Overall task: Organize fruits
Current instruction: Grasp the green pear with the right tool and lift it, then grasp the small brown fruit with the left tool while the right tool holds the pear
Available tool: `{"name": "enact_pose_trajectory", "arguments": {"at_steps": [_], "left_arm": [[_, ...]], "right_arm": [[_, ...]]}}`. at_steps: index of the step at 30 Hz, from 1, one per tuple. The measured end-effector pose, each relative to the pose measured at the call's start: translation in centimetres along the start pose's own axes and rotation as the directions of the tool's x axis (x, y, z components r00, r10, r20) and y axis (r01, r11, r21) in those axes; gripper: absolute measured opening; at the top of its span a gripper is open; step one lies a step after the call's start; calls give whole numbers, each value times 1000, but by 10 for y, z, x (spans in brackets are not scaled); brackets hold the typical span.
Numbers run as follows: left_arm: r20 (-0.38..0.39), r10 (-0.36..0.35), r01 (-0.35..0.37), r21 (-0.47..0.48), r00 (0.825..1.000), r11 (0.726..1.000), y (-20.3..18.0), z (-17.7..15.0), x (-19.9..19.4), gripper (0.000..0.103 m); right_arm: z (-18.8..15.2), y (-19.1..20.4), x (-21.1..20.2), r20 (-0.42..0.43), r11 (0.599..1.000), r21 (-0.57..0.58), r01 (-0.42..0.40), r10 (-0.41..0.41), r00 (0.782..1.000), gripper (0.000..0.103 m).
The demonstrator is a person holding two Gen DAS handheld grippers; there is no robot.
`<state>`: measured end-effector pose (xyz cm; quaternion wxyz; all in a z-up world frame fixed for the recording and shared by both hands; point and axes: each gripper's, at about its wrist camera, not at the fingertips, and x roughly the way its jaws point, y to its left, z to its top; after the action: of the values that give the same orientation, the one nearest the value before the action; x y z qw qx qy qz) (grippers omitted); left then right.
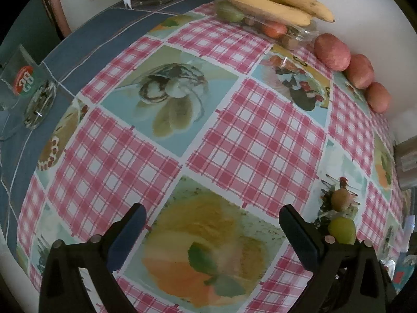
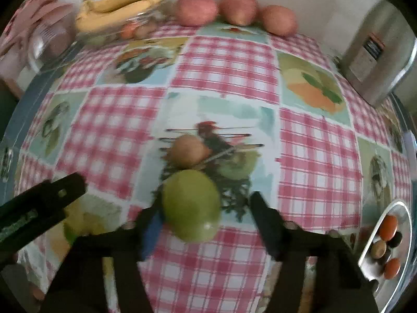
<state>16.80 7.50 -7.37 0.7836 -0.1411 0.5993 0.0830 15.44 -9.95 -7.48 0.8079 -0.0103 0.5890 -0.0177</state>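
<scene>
A desk (image 2: 229,60) under a pink-checked oilcloth printed with fruit and dessert pictures carries the sorting job. Against the far wall lie a bunch of bananas (image 2: 122,5) atop a clear tray (image 1: 299,32) of mixed fruit, and beside them a row of three red apples (image 2: 235,6). A metal appliance (image 2: 375,57) stands at the right edge, and a glass (image 1: 28,88) near the left edge in the left wrist view. A small dish (image 2: 406,224) of orange and dark fruits sits at the near right.

At centre, the right tool (image 2: 206,208) points steeply down over a green apple (image 2: 191,206). Its near finger looks to be against the fruit's left side while a clear gap shows at the other finger, so the apple sits between the jaws, not yet pinched; blur keeps the contact uncertain. The apple rests on the desk, touching or just beside a small brown fruit (image 2: 189,151), possibly a kiwi.

The left tool (image 1: 212,224) hangs wide open and empty over a printed orange.

The likely trouble: a one-sided push could roll the round, smooth apple out of the jaws and into the brown fruit, sending either toward the desk edge. A grip below the apple's widest part could squeeze it upward and out. A hasty lift could also clip the brown neighbour.
</scene>
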Motion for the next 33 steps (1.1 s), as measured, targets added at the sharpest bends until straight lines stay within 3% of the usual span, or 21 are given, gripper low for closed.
{"name": "enact_pose_trajectory", "arguments": {"at_steps": [4, 12, 19, 27, 30, 32, 33], "left_arm": [[9, -25, 25, 9, 1000, 1000, -6, 1, -4, 103], [41, -82, 80, 26, 996, 996, -24, 4, -8, 103], [50, -231, 227, 79, 972, 971, -52, 5, -9, 103], [142, -245, 206, 243, 959, 948, -93, 5, -12, 103], [135, -255, 210, 281, 957, 937, -108, 6, -6, 102], [131, -258, 210, 300, 957, 930, -117, 5, -3, 99], [128, -256, 206, 310, 958, 928, -119, 4, -1, 92]], "right_arm": [[-3, 6, -5, -2, 999, -18, -29, 29, 1000, 41], [1, -14, -19, 13, 997, 41, -70, 69, 998, 41], [4, -55, -36, 59, 986, 148, -77, 69, 996, 41], [1, -106, -52, 108, 940, 310, -141, 113, 988, 41], [0, -120, -54, 119, 922, 353, -161, 126, 985, 41], [-2, -128, -54, 124, 907, 384, -174, 136, 983, 41], [-2, -131, -53, 127, 901, 395, -181, 141, 982, 41]]}}
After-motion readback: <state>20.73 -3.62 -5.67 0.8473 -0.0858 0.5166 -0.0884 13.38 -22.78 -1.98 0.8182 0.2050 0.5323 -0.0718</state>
